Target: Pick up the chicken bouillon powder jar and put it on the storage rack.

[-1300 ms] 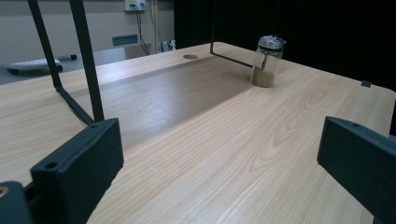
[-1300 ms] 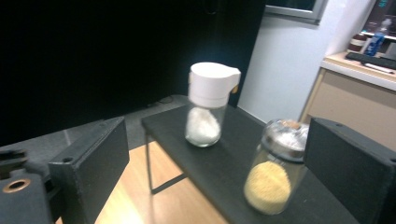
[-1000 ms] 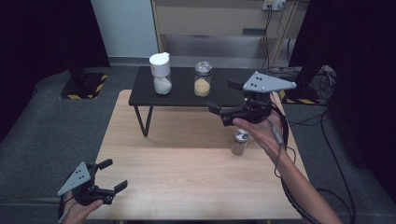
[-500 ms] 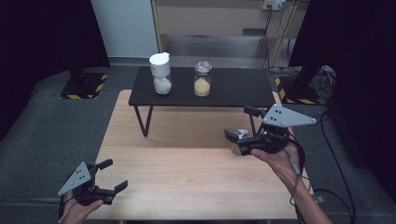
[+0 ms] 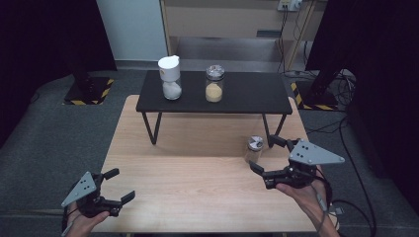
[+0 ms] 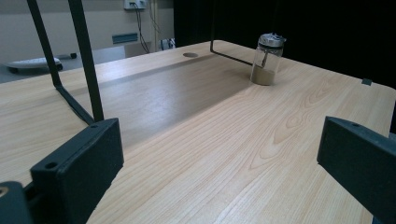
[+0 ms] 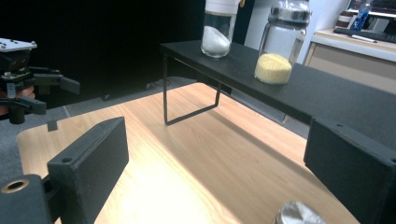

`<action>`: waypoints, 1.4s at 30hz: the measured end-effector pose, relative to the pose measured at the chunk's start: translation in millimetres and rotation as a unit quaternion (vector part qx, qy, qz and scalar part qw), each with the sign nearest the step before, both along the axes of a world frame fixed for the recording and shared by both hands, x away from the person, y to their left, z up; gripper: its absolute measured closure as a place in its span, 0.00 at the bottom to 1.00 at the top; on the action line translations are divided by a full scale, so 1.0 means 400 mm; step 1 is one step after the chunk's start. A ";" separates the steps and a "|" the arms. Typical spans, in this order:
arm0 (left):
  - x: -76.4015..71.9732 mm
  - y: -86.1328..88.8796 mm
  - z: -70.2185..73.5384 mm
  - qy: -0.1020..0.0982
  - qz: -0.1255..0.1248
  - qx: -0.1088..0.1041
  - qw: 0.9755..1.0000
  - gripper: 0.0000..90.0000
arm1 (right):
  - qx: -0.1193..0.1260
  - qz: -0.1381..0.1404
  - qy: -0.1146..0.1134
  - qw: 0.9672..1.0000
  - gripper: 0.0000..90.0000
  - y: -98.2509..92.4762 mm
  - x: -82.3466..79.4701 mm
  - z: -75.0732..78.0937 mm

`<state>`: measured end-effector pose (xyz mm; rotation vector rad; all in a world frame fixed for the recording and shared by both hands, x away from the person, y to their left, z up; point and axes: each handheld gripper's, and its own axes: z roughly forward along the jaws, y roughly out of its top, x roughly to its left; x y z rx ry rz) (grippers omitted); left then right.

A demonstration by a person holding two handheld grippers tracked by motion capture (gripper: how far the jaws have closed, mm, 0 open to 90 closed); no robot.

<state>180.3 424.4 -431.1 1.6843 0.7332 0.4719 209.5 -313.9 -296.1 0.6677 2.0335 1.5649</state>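
Shaker jar (image 5: 255, 149) stands free on the bench (image 5: 197, 177) — at ten o'clock from your right hand-held gripper (image 5: 267, 157). Its jaws are spread, pinching nothing — ready to straddle the jar.

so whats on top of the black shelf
Two jars stand on the black shelf: a white-capped jar holding white powder and a metal-lidded jar holding yellow grains. How full they are at the back cannot be seen.
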 end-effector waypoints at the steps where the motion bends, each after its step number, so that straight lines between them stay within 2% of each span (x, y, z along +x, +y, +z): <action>1: 0.000 0.000 0.000 0.000 0.000 0.000 1.000 0.00 | 0.002 -0.001 0.004 1.000 0.08 -0.004 -0.005 -0.007; 6: -0.001 -0.001 0.001 0.000 0.000 0.001 1.000 0.00 | 0.012 -0.005 0.016 1.000 0.08 -0.019 -0.029 -0.052; 11: 0.000 -0.001 0.001 0.000 0.001 0.002 1.000 0.00 | 0.017 -0.006 0.032 0.999 0.07 -0.036 -0.045 -0.085; 18: -0.001 -0.002 0.002 -0.001 0.001 0.004 1.000 0.00 | 0.017 -0.014 0.044 0.999 0.07 -0.056 -0.062 -0.125; 30: -0.001 -0.001 0.001 -0.001 0.002 0.004 1.000 0.00 | 0.014 -0.034 0.067 0.997 0.07 -0.075 -0.087 -0.177; 37: -0.002 -0.002 0.002 -0.002 0.002 0.005 1.000 0.00 | 0.005 -0.047 0.081 0.996 0.07 -0.087 -0.096 -0.195; 42: -0.002 -0.001 0.001 -0.004 0.001 0.005 1.000 0.00 | 0.008 -0.056 0.088 0.995 0.07 -0.098 -0.103 -0.211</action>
